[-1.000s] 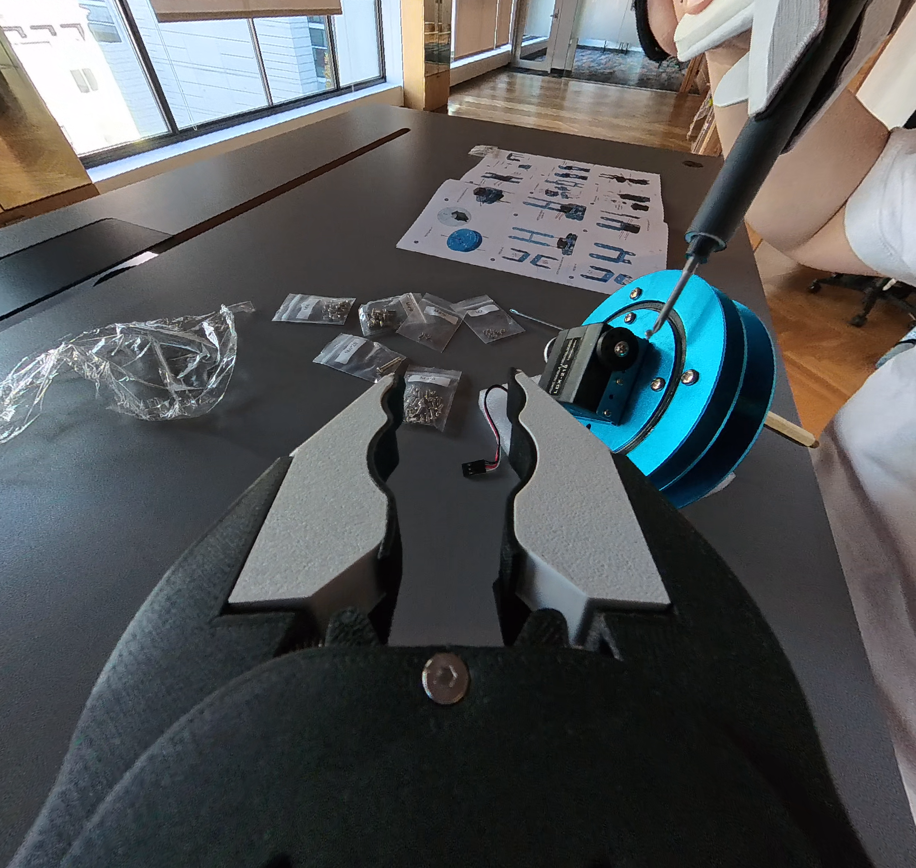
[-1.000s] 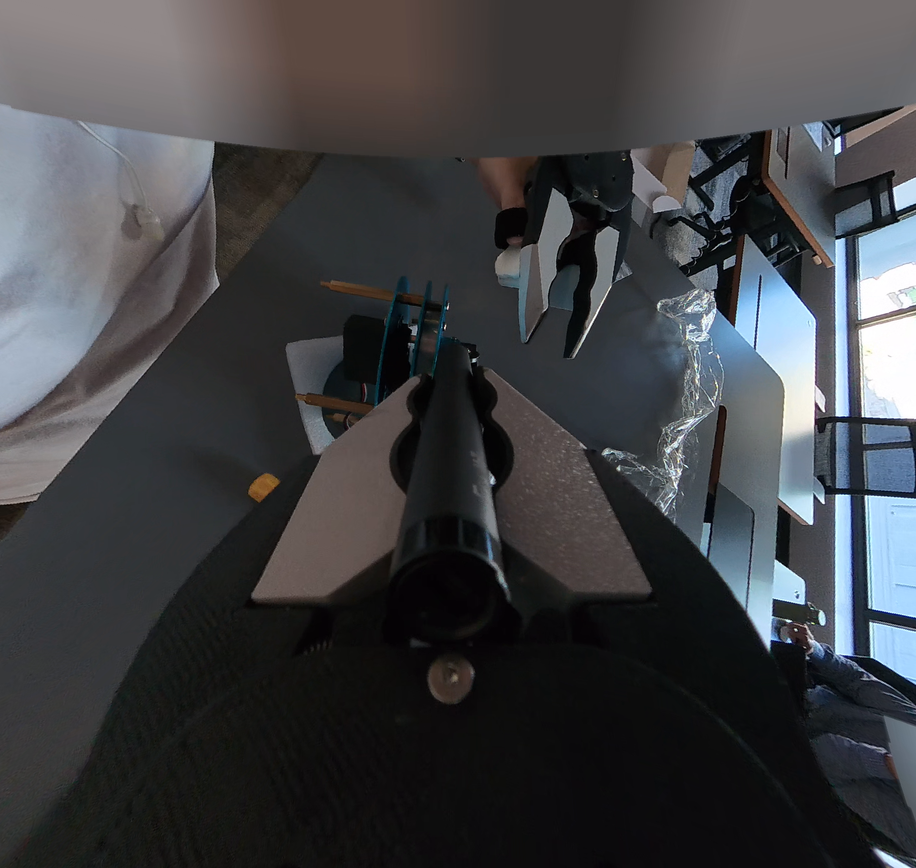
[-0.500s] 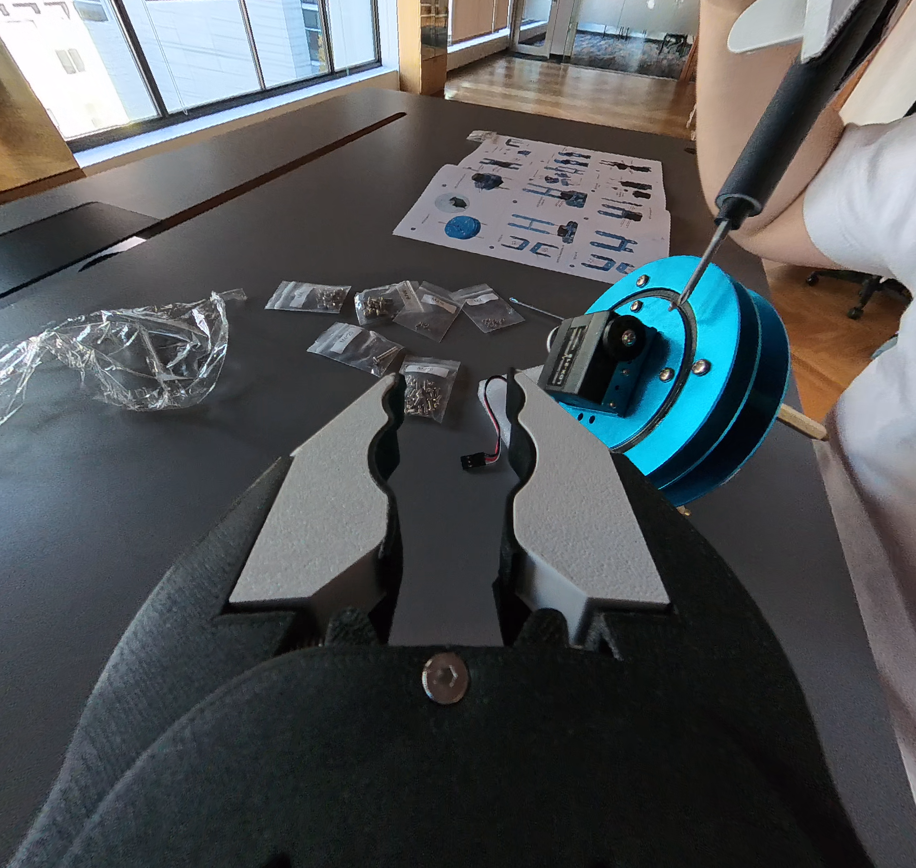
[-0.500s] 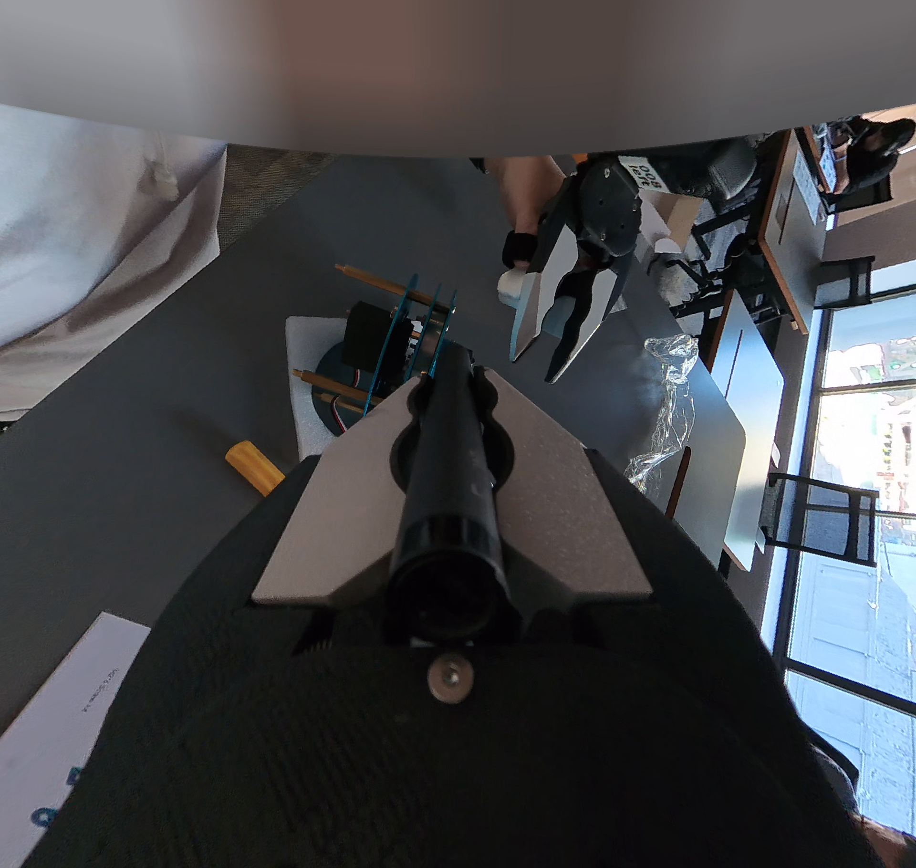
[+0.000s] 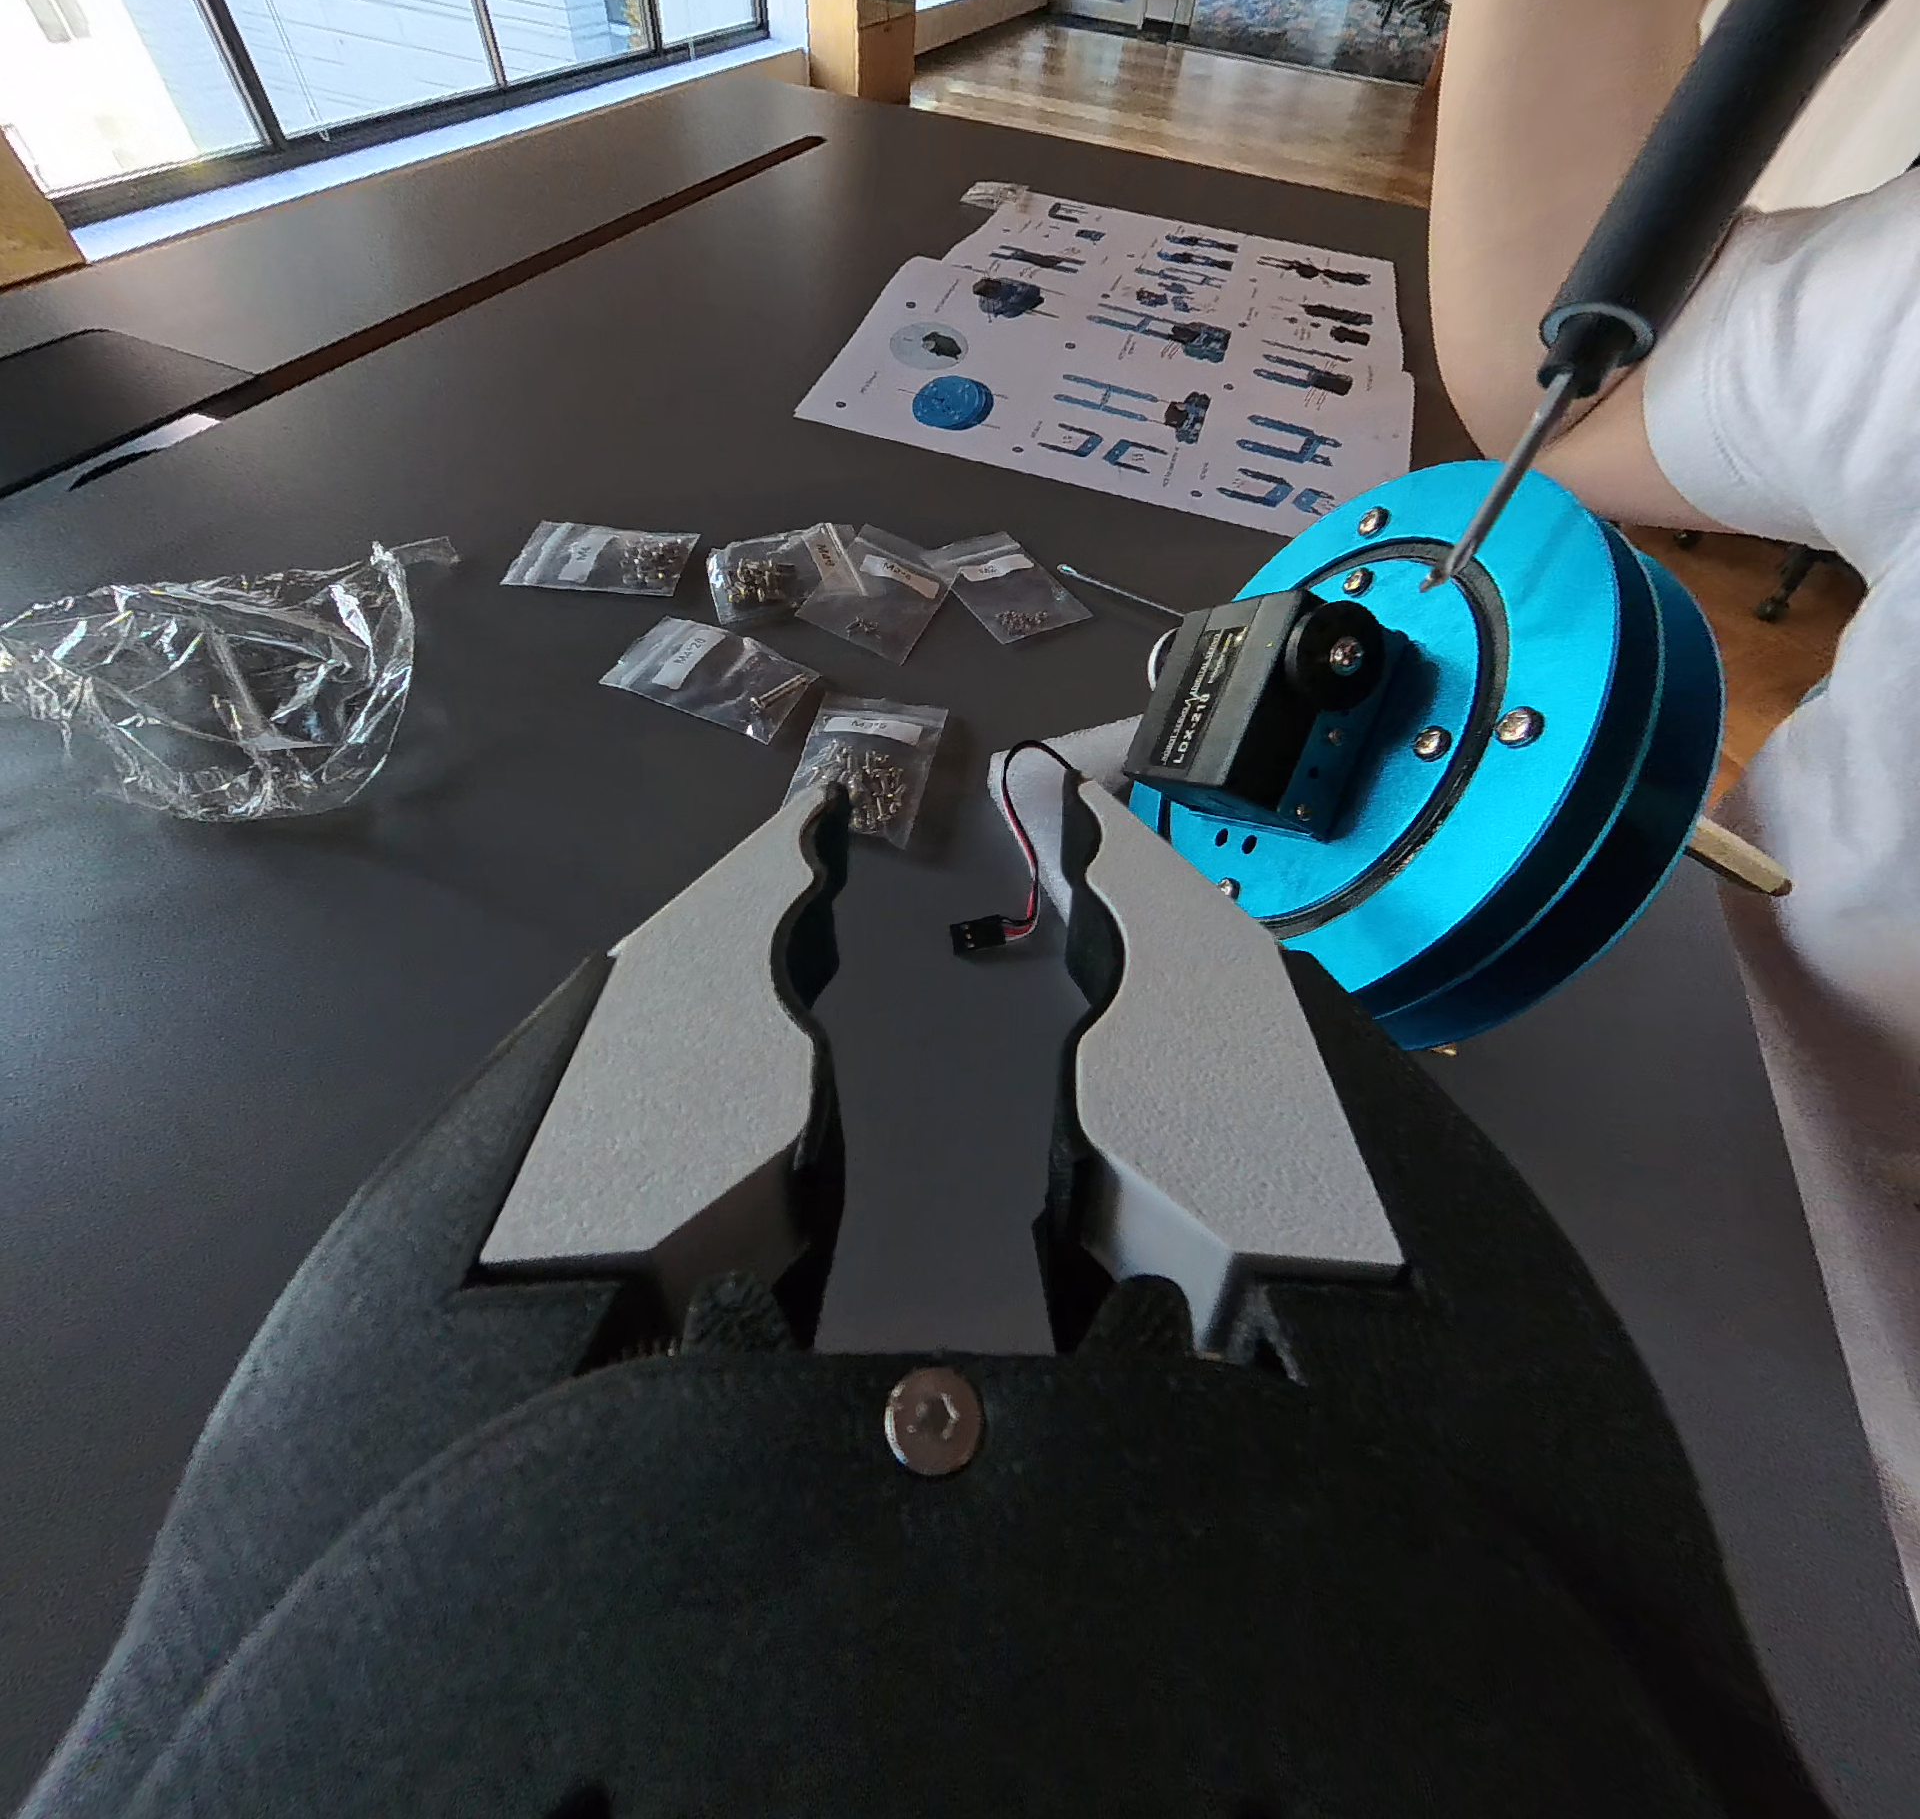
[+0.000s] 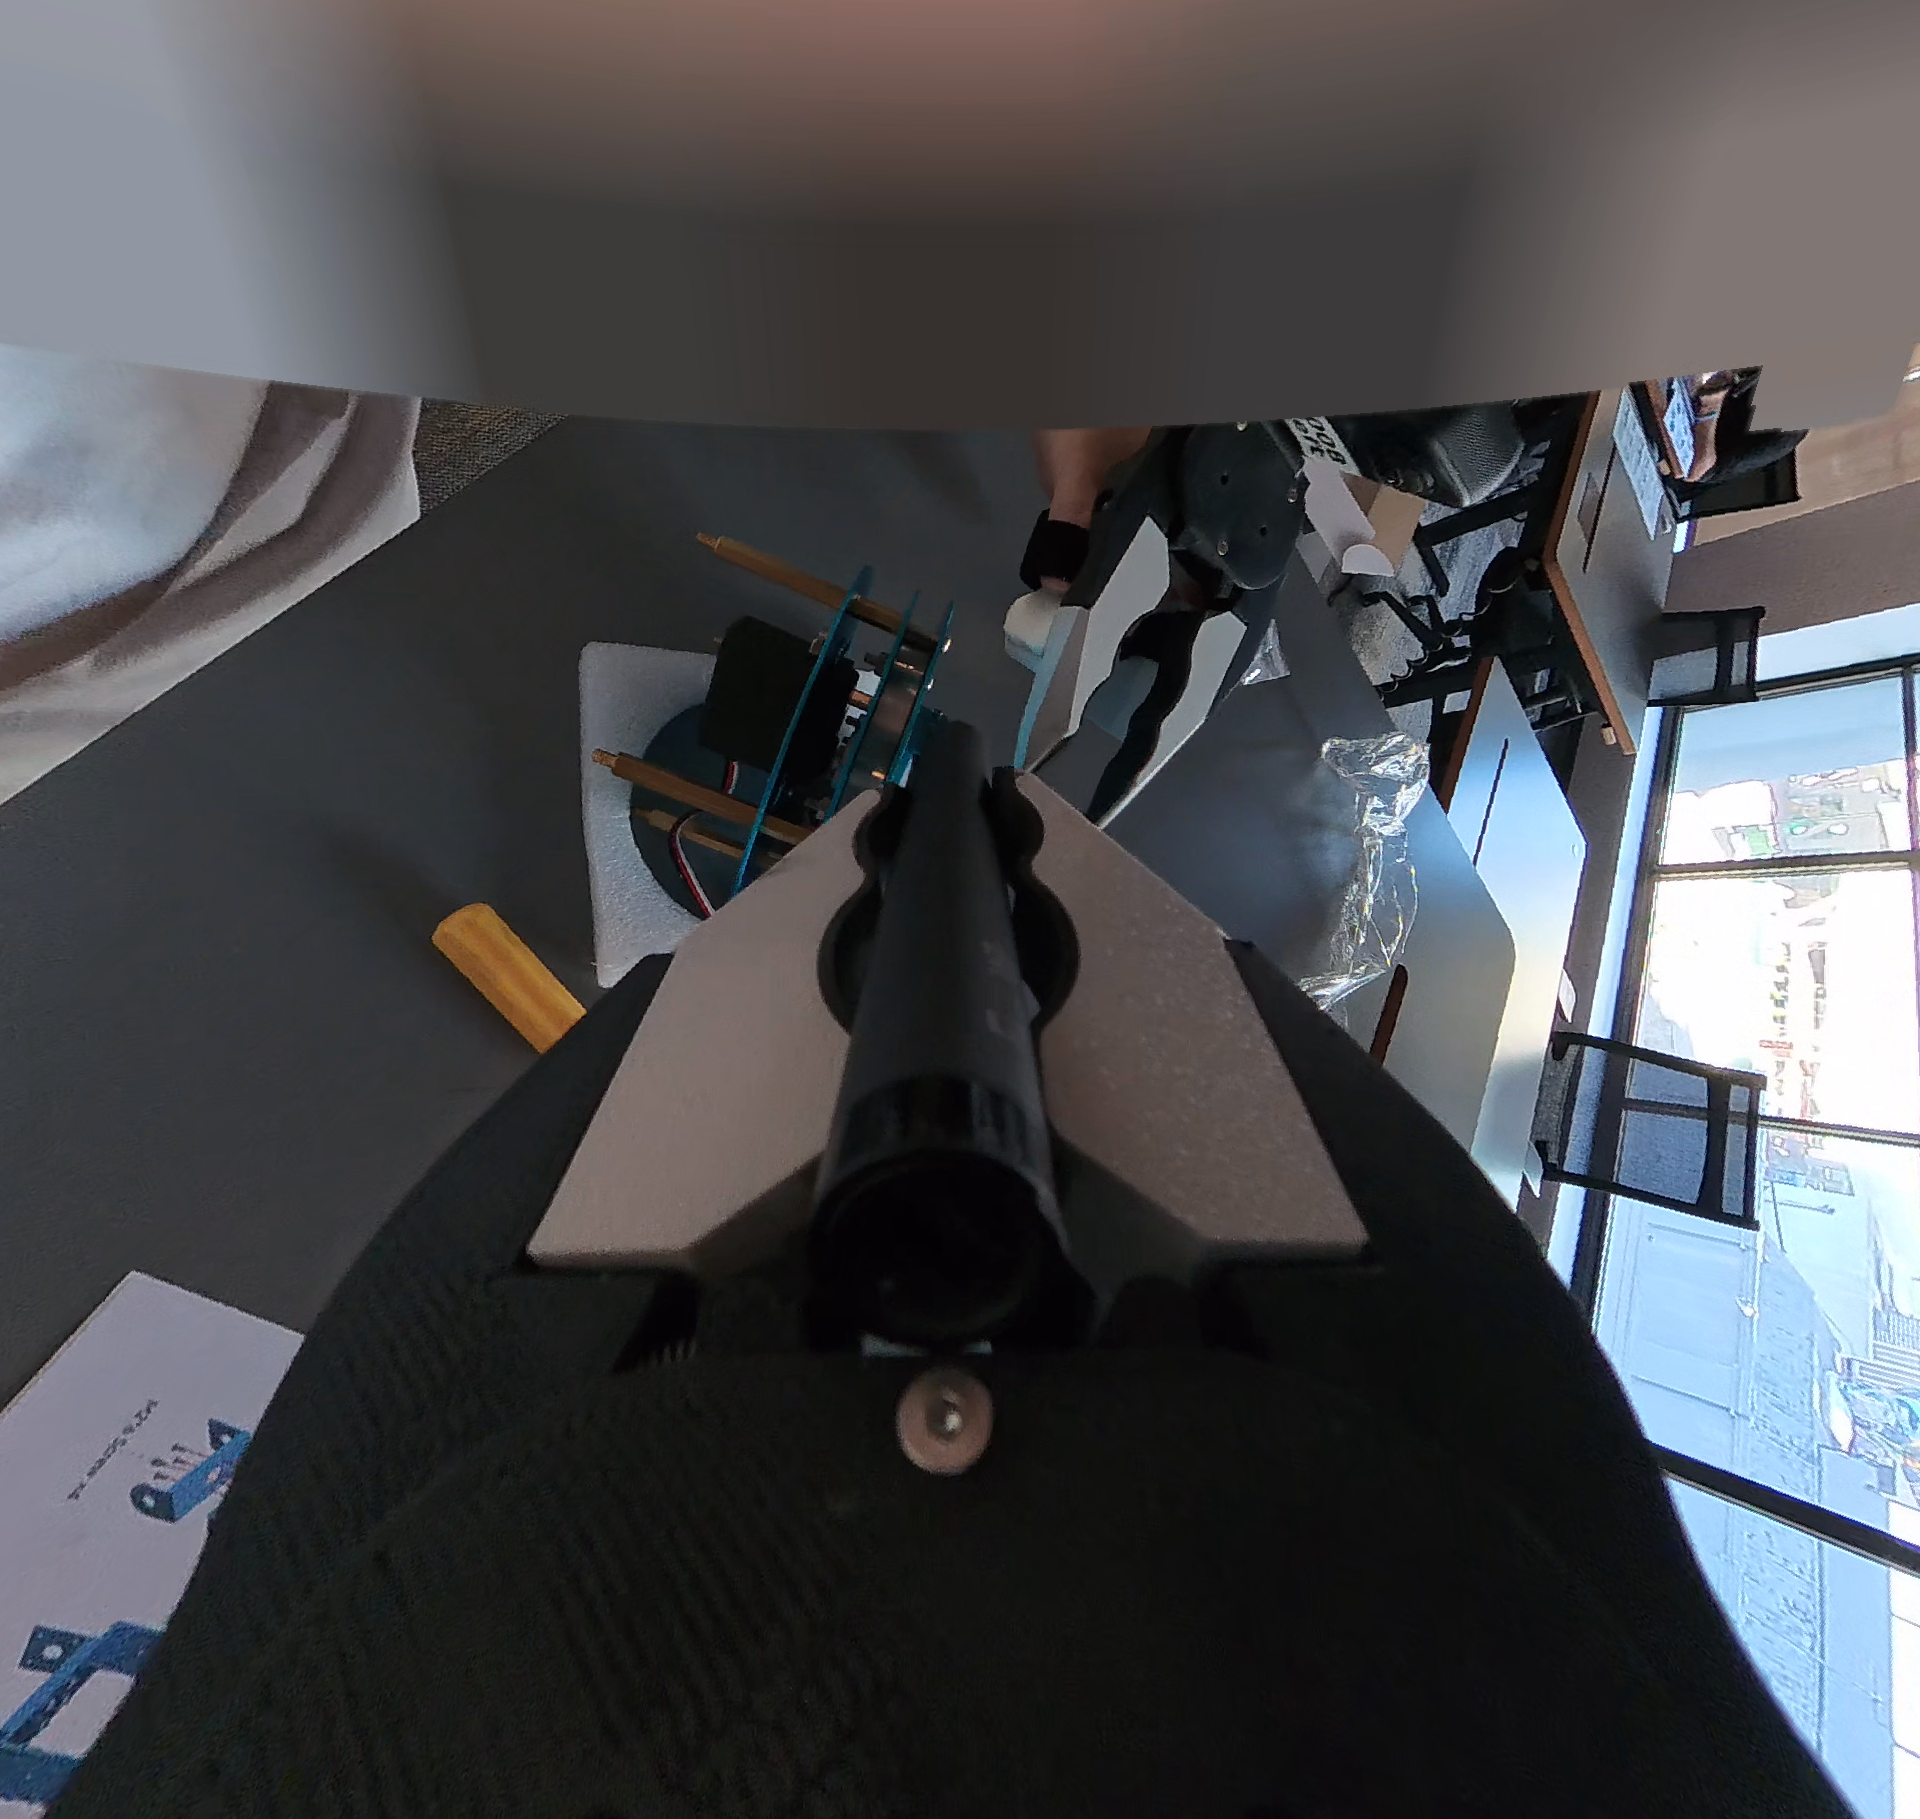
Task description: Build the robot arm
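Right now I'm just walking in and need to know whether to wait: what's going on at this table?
A person is working with two tools. The right hand-held gripper is shut on a black screwdriver, whose tip rests on the face of a blue disc assembly carrying a black servo. The left hand-held gripper hangs open and empty above the dark table, near small bags of screws. Printed sheets and crumpled plastic wrap lie farther off.

Labelled servo (image 5: pixel 1236 704), bags (image 5: pixel 873 727), sheets (image 5: pixel 1132 356).
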Demonstrator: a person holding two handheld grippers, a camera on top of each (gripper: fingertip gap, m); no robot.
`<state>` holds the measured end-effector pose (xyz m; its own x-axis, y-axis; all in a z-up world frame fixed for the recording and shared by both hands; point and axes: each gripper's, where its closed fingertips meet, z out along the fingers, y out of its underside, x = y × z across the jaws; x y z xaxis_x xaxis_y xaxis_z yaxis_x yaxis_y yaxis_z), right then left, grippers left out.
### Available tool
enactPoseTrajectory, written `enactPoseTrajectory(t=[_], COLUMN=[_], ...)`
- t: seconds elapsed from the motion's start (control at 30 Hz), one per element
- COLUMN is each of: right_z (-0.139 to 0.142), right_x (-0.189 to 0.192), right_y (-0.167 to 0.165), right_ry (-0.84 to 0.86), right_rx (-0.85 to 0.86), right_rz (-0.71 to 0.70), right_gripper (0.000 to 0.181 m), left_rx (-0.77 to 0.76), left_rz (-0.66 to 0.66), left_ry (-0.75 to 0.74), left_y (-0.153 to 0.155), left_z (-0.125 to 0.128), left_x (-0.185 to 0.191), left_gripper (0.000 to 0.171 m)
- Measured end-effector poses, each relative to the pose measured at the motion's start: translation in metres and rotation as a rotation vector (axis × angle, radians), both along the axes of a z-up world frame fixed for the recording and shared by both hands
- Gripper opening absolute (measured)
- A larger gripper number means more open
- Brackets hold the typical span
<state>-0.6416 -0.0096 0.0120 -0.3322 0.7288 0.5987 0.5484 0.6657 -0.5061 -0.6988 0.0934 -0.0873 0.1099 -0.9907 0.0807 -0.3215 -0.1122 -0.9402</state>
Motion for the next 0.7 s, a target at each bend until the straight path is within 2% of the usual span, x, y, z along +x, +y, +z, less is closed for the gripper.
enactPoseTrajectory(t=[0.7], right_z=[-0.0069], right_x=[-0.0024], right_y=[-0.0004], right_ry=[-0.026], right_rx=[0.024], right_rz=[0.014], right_gripper=[0.017], left_rx=[0.047], left_rz=[0.026], left_ry=[0.04], left_y=[0.0033], left_z=[-0.0021], left_x=[-0.0027], left_gripper=[0.04])
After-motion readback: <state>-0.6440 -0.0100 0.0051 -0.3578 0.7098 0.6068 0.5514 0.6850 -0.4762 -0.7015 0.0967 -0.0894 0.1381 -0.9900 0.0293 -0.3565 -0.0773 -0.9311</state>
